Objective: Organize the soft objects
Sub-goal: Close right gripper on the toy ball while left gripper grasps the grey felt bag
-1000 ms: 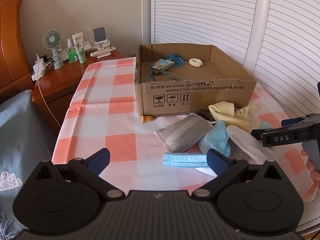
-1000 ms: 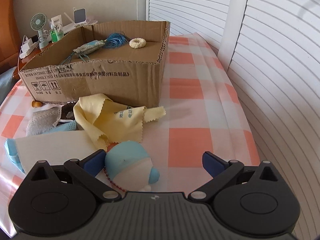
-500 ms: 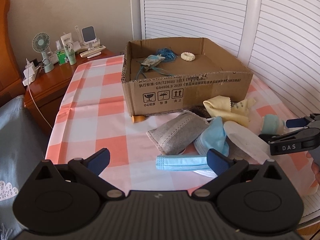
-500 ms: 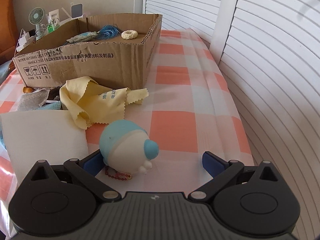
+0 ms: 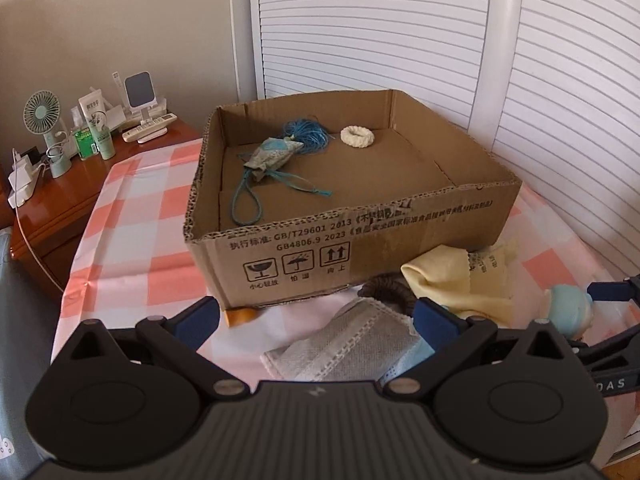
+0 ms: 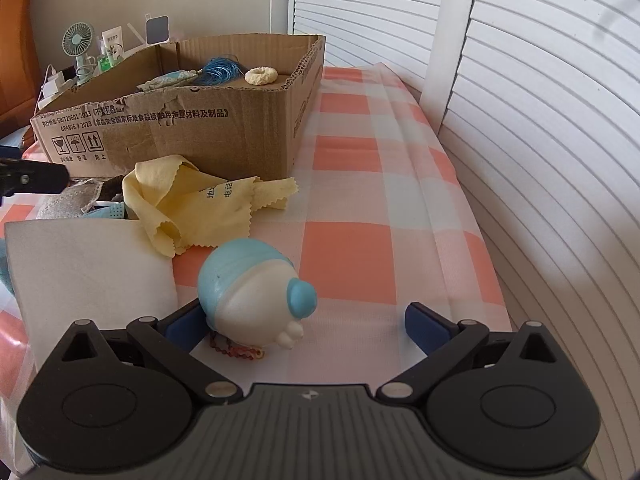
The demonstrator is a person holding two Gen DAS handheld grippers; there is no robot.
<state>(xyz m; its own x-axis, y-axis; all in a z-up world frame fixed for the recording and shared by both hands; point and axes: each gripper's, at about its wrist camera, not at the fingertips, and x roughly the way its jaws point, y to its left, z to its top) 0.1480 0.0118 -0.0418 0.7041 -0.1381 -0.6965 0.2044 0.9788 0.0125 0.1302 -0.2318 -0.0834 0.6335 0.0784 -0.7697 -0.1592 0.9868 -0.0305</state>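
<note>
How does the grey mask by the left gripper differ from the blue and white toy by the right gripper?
The grey mask is flat, stitched fabric lying limp between the left gripper's open fingers; the blue and white toy is a rounded, smooth lump tipped on its side. The mask overlaps a blue mask in the pile; the toy lies apart on the checked cloth, nearer the right gripper's left finger. Both are outside the cardboard box, ungripped.

A wooden bedside cabinet [image 5: 76, 184] is seen at far left, crowded with a small green desk fan [image 5: 40, 114], a tube and bottle [image 5: 94, 128], remote controls [image 5: 146, 130] and a white charger [image 5: 22, 184]. White louvred doors [image 5: 400, 28] are seen behind.
</note>
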